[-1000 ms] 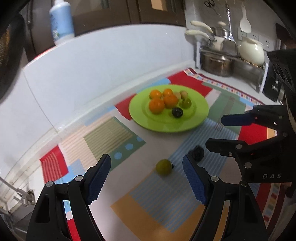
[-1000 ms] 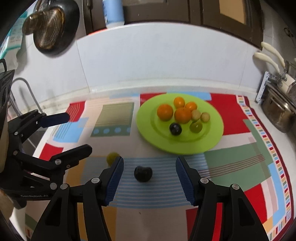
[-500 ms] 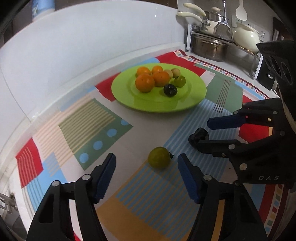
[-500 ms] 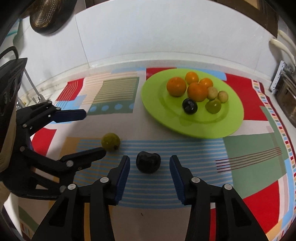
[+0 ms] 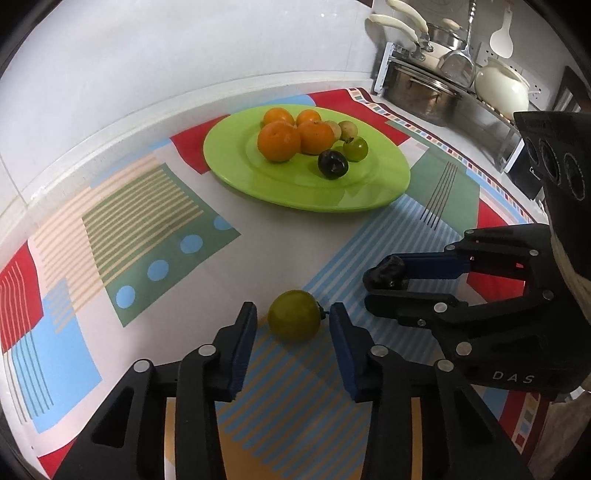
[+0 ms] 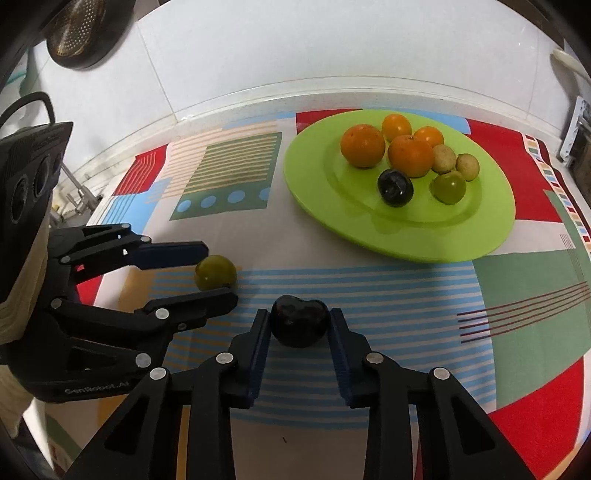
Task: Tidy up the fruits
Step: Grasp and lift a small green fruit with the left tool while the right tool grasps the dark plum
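A green fruit (image 5: 294,319) lies on the patterned mat between the fingers of my left gripper (image 5: 293,317), which is open with small gaps on both sides. It also shows in the right wrist view (image 6: 215,273). A dark plum (image 6: 300,325) lies on the mat between the pads of my right gripper (image 6: 299,325), which touch it on both sides. In the left wrist view the plum (image 5: 388,271) shows at the right gripper's tips. The green plate (image 6: 480,229) at the back holds oranges (image 6: 362,145), a dark plum (image 6: 395,187), a green fruit and two small tan fruits.
The patterned mat (image 5: 147,229) covers the counter up to a white wall. A rack with steel pots (image 5: 424,92) and a white pot (image 5: 500,83) stands at the far right. A dark pan (image 6: 79,33) hangs on the wall at the left.
Both grippers have come down and forward. The left one now straddles the green fruit and has narrowed. The right one has closed in onto the dark plum.
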A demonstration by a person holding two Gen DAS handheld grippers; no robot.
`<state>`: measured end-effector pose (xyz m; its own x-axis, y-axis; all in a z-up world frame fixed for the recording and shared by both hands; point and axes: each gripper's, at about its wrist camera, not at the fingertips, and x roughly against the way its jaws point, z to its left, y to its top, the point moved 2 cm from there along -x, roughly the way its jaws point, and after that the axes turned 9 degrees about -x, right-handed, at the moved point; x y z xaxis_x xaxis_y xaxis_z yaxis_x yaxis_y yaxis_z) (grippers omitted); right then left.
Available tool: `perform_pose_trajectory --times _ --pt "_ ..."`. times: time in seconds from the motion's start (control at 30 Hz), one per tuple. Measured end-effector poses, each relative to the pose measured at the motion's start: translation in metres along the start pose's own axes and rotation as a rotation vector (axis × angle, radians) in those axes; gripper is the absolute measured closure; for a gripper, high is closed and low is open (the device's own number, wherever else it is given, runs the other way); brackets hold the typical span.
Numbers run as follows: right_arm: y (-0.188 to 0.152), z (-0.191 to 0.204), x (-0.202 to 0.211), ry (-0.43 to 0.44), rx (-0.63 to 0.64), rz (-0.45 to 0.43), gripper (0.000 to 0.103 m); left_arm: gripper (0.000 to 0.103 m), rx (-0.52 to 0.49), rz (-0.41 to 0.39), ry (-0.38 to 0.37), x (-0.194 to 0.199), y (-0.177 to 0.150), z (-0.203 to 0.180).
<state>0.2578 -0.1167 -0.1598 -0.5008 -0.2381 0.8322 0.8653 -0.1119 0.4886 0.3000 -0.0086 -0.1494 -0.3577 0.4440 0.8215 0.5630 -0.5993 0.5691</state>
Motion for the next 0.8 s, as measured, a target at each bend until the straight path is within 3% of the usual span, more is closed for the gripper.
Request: perform_pose_trajectory --times 0.1,0.8 --pt "0.0 -0.001 0.001 0.004 -0.003 0.0 0.07 0.07 0.003 -0.001 0.004 0.0 0.001 -0.001" --pt "-0.006 -0.006 0.048 -0.012 -0.012 -0.096 0.071 0.07 0.023 -0.066 0.109 0.041 0.008 -0.027"
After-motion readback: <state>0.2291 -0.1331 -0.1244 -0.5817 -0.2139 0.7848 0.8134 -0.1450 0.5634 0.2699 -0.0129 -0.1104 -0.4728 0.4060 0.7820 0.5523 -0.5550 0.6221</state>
